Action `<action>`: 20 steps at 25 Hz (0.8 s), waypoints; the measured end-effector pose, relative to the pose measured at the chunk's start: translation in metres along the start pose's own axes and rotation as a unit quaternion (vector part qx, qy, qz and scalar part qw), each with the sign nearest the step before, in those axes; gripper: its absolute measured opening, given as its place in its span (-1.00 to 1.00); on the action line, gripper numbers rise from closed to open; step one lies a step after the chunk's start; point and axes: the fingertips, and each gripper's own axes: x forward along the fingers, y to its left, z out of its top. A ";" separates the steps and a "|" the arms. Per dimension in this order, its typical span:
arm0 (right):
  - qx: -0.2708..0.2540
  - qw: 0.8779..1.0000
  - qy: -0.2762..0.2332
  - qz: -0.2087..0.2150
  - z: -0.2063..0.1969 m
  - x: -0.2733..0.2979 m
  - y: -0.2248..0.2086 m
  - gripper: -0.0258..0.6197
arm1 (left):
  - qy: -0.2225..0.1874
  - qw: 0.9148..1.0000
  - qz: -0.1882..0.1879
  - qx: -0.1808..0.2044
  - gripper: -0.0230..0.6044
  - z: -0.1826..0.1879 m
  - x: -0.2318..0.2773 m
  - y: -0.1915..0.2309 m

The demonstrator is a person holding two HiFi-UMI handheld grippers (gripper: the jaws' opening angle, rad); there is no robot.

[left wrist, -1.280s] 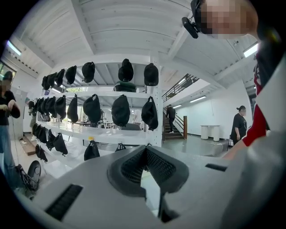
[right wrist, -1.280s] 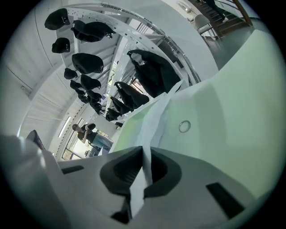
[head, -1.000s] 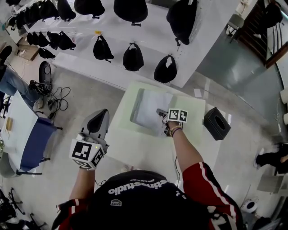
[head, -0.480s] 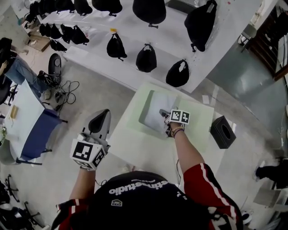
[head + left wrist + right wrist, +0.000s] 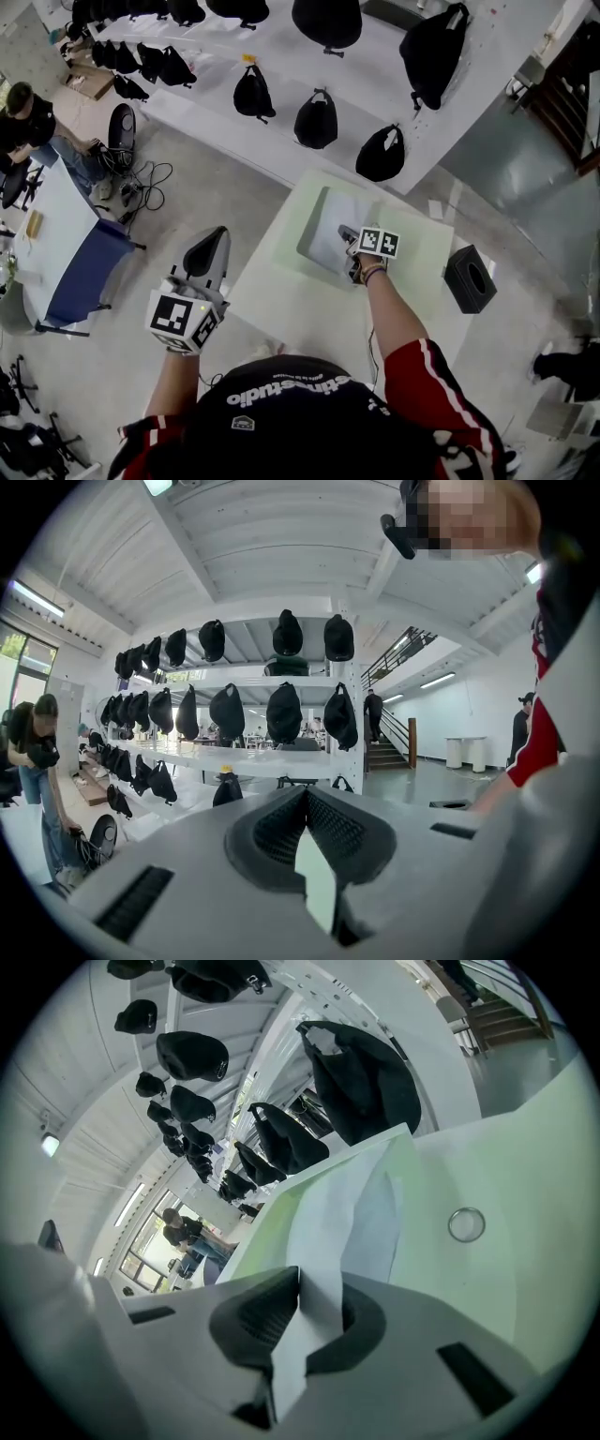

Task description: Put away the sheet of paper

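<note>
The white sheet of paper (image 5: 328, 236) lies on the pale green table (image 5: 291, 300), with its near edge lifted. My right gripper (image 5: 352, 255) is shut on that edge. In the right gripper view the paper (image 5: 352, 1213) rises in a fold from between the dark pads (image 5: 258, 1321) of the right gripper (image 5: 300, 1290) and runs away across the table (image 5: 506, 1176). My left gripper (image 5: 204, 264) hangs left of the table, over the floor, away from the paper. In its own view the left gripper (image 5: 305, 799) has its tips together and nothing held.
A black box (image 5: 470, 278) stands just right of the table. White shelves (image 5: 281, 122) with several black bags (image 5: 316, 120) run beyond the table's far edge. A blue and white table (image 5: 66, 262), cables and a person (image 5: 28, 122) are at the left. A metal ring (image 5: 466, 1224) sits in the tabletop.
The head view has swung a little, so the table sits further right in the picture. The right gripper keeps its hold on the paper's edge. The left gripper stays put.
</note>
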 end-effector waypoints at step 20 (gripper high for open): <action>-0.119 0.983 -0.037 -0.138 0.009 -0.041 -0.023 -0.44 | -0.011 1.000 -0.025 0.000 -0.91 0.003 -0.004 0.000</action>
